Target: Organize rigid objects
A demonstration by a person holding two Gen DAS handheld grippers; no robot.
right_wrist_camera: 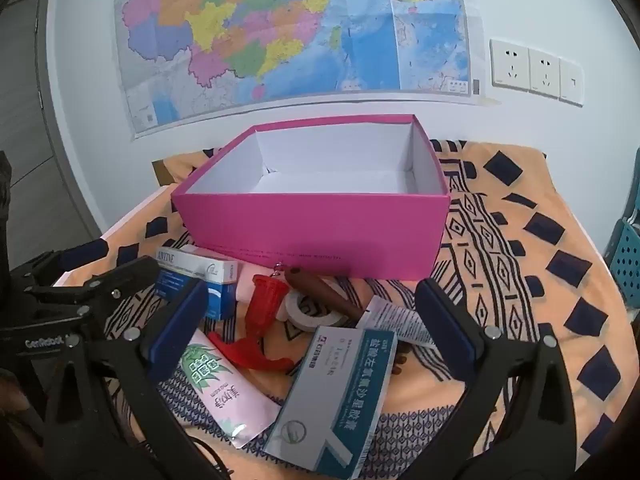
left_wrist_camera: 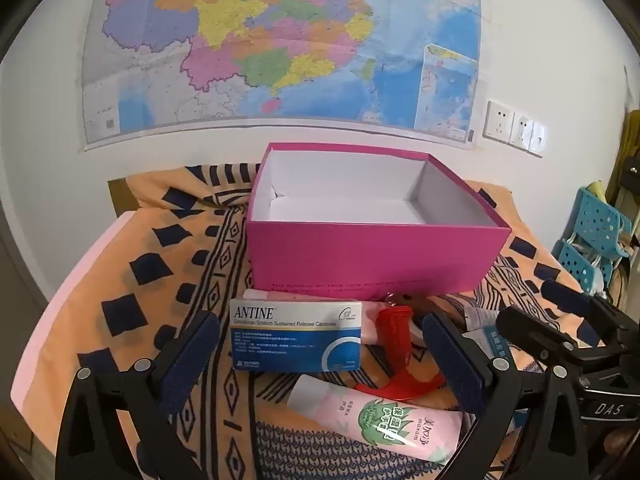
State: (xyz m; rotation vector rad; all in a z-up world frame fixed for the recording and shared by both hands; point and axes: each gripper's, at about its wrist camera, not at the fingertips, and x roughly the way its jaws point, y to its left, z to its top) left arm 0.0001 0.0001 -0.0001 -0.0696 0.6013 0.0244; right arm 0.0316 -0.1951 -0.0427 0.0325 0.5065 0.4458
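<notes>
Both claws, left claw point(left_wrist_camera: 320, 364) and right claw point(right_wrist_camera: 316, 332), are held released over the clutter, nothing grasped; the ANTINE box point(left_wrist_camera: 296, 334) is framed first, its lift into the empty pink box point(left_wrist_camera: 372, 260) judged next.

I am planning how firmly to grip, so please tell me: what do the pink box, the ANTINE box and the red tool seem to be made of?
pink box: probably stiff cardboard, matte magenta outside, white inside, with sharp folded corners.
ANTINE box: thin printed carton, slightly glossy, with crisp edges and an end flap.
red tool: likely moulded plastic, smooth and uniformly coloured with ribbing; this is uncertain.
</notes>
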